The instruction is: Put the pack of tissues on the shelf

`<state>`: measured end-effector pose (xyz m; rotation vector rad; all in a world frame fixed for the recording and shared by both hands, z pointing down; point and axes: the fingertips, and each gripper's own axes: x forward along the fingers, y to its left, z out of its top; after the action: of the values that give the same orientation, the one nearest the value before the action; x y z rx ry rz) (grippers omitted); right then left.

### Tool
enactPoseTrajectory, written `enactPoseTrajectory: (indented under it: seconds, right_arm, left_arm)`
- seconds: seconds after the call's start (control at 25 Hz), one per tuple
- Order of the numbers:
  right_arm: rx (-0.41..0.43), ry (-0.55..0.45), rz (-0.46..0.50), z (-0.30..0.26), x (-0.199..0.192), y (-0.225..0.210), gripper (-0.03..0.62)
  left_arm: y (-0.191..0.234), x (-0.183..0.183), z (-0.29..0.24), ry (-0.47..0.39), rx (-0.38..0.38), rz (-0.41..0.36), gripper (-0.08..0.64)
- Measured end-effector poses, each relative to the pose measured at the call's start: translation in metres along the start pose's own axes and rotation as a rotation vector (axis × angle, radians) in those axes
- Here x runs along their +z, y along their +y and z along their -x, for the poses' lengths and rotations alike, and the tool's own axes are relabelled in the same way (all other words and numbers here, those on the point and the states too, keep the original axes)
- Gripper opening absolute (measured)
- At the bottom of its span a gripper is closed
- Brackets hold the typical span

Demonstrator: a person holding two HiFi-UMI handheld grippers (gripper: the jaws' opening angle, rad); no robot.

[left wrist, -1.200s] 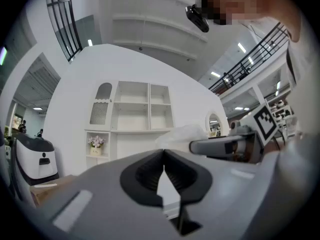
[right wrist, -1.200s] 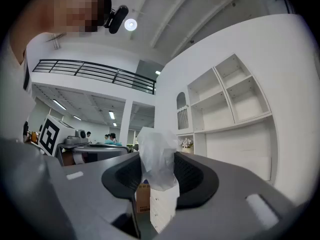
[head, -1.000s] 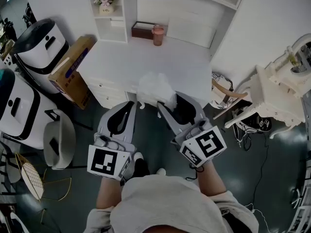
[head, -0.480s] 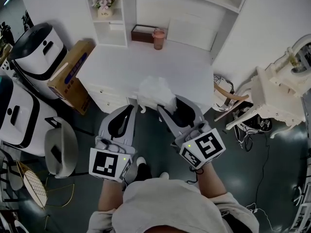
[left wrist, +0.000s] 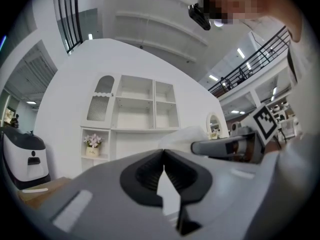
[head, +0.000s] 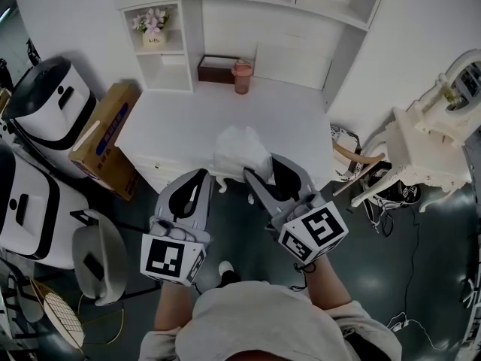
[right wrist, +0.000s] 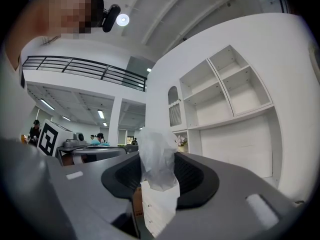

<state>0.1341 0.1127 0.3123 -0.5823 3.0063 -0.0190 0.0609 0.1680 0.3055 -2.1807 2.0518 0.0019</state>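
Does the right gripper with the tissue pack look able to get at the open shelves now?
Probably yes. The right gripper grips the tissue pack by the desk. The upper shelves stand open and empty, and only the cup and a brown box sit below them.

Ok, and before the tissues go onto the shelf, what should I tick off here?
1. Right gripper shut on the white plastic-wrapped pack of tissues: ok.
2. Left gripper shut, nothing between its jaws: ok.
3. White shelf unit has bare compartments: ok.
4. Pack clear of the pink cup and brown box on the white desk: ok.
5. Pack on a shelf: not ok, held near the desk's front edge.
6. Grip firm: cannot tell.
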Motion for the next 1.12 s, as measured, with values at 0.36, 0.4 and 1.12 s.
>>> enactPoseTrajectory:
  seconds: [0.36,0.4,1.12]
  right_arm:
    - [-0.026,-0.012,0.004,-0.041,0.001,0.003,0.183]
    - [-0.030,-0.011,0.002,-0.044,0.000,0.003,0.182]
    - [-0.023,0.021,0.002,-0.124,-0.009,-0.066,0.181]
  left_arm:
    - [0.042,-0.003,-0.017,-0.025,-0.047,0.005,0.000]
    - [0.045,-0.005,-0.019,-0.024,-0.048,0.008,0.000]
    - [0.101,-0.024,-0.107,-0.008,-0.032,0.021,0.000]
